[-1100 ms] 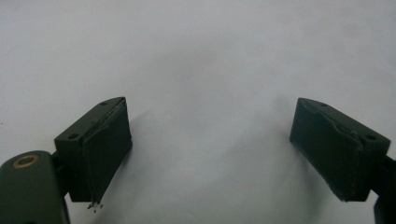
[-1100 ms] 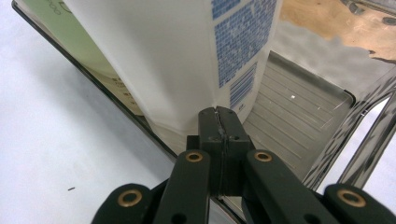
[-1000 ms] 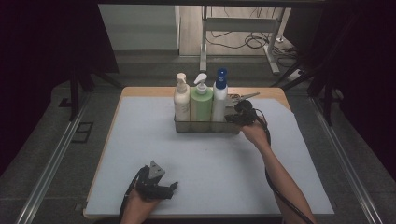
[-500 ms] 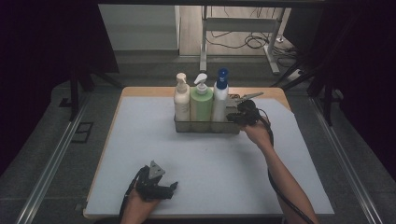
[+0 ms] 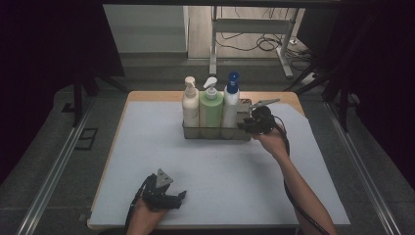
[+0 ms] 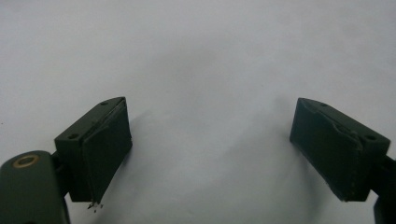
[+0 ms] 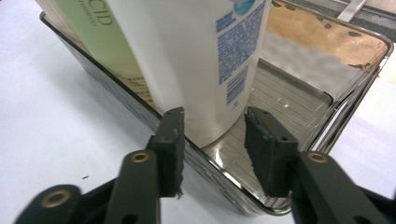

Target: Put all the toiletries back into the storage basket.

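Note:
A metal tray (image 5: 215, 133) stands at the back middle of the white mat and holds a cream pump bottle (image 5: 190, 103), a green pump bottle (image 5: 211, 106) and a white bottle with a blue cap (image 5: 231, 104). My right gripper (image 5: 247, 125) is at the tray's right end. Its jaws have just been opening. In the right gripper view they straddle the tray's wall (image 7: 327, 135) without pressing it, right gripper (image 7: 212, 140) just short of the white bottle (image 7: 187, 60), with the green bottle (image 7: 107, 37) behind. My left gripper (image 5: 176, 198) rests open on the mat at the front left, left gripper (image 6: 210, 154) with nothing between its jaws.
The tray's right part (image 7: 289, 93) holds no bottle. A metal bar (image 5: 266, 103) sticks out behind the right gripper. The mat (image 5: 147, 147) covers a wooden table (image 5: 156, 96), and a dark floor with rails lies on both sides.
The right gripper has eased slightly to the right at the tray's end. The left hand has kept still.

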`<state>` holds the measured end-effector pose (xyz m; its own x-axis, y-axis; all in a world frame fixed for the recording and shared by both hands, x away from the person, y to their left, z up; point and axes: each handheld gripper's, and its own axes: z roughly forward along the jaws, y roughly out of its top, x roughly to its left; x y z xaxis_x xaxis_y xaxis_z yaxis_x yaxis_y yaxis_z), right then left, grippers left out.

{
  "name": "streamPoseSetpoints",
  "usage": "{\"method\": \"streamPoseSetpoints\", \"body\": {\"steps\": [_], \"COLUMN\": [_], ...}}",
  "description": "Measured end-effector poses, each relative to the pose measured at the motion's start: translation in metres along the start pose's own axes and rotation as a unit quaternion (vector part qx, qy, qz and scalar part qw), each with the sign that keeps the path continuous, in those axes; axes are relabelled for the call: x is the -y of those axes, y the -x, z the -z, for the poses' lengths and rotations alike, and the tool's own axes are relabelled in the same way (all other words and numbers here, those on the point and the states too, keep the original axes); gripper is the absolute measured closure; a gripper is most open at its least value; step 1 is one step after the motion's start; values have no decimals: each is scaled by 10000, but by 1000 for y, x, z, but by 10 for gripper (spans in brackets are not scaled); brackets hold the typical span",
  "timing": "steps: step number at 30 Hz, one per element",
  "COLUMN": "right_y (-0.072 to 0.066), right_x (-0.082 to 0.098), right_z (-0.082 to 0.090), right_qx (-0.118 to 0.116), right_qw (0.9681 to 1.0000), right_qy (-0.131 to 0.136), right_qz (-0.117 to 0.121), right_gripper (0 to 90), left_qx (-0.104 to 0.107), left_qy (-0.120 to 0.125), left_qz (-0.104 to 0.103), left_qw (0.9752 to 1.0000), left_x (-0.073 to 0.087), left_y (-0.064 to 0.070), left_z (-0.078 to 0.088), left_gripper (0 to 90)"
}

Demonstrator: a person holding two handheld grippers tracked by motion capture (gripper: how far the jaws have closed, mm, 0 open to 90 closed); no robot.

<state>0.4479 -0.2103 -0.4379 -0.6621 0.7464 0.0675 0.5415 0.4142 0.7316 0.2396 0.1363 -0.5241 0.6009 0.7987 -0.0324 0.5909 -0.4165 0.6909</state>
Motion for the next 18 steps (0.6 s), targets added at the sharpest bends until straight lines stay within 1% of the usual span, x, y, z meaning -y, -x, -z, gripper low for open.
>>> {"method": "streamPoseSetpoints", "body": {"steps": [2,10,11,13,18], "right_y": [-2,-8,-9,-10,-15], "right_x": [1,3,4,5,6], "right_z": [2,10,11,14,21], "right_qx": [20,32,50,25,30], "right_qw": [10000,9998,9997,9997,9995], "right_qy": [18,43,62,93,89], "right_qz": [25,206,243,240,292], "right_gripper": [499,381,372,351,301], "left_qx": [1,-1,-1,0,3], "left_qy": [-1,0,-1,-1,7], "left_qz": [0,-1,-2,-1,7], "left_qw": [10000,10000,10000,10000,10000], "left_x": [0,0,0,0,0], "left_y": [0,0,0,0,0], "left_z": [0,0,0,0,0], "left_gripper": [122,122,122,122,123]}}
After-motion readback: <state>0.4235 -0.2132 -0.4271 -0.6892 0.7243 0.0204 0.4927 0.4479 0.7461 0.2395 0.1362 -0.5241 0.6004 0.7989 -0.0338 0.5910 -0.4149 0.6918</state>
